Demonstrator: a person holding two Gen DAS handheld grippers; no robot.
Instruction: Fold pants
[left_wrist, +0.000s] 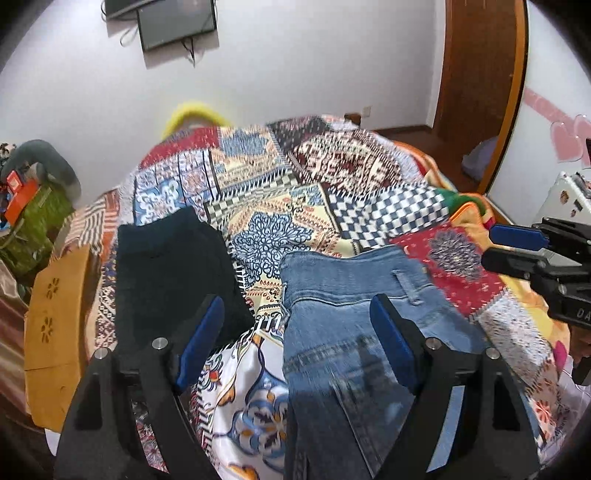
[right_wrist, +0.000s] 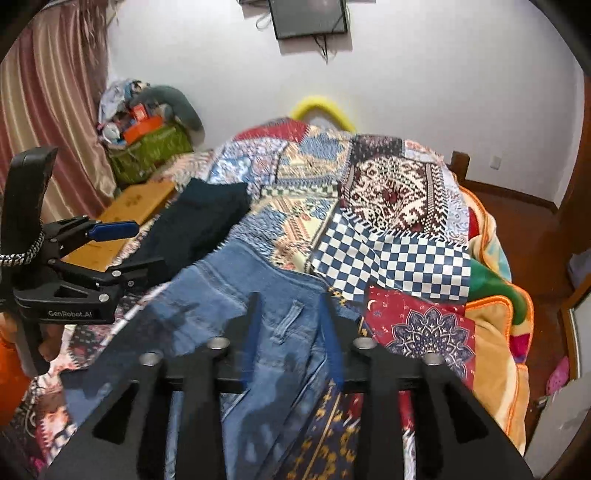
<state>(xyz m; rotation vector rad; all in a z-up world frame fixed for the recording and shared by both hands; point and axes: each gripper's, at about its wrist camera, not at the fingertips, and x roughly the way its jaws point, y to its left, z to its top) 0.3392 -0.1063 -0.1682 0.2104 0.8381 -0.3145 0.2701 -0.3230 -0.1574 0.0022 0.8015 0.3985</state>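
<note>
A pair of blue jeans (left_wrist: 354, 295) is spread on a bed covered with a patchwork quilt (left_wrist: 295, 177) of many colours. The denim is mid-blue and faded, paler over the upper part and darker along the seams. A belt loop (left_wrist: 408, 286) and a line of double stitching can be made out near the waistband, which lies toward the middle of the bed. The cloth is rumpled rather than flat, with long creases running down toward the near edge of the bed. In the right wrist view the same jeans (right_wrist: 236, 302) are seen with a belt loop (right_wrist: 290, 314) and several folds, though the near part is blurred.

A dark folded garment (left_wrist: 173, 273) lies on the quilt just beside the jeans, to their left in the left wrist view, with a strip of quilt showing between the two.

The left gripper (left_wrist: 295, 314) is held above the jeans with its blue-padded jaws spread wide; nothing is gripped between them, and one pad is seen over the dark garment while the other is over the denim. The right gripper (right_wrist: 291, 306) is seen over the waistband area with its jaws set fairly narrow and apart; its fingers are smeared by blur, and no cloth appears to be pinched.

A wooden bench (left_wrist: 55, 332) stands beside the bed.
</note>
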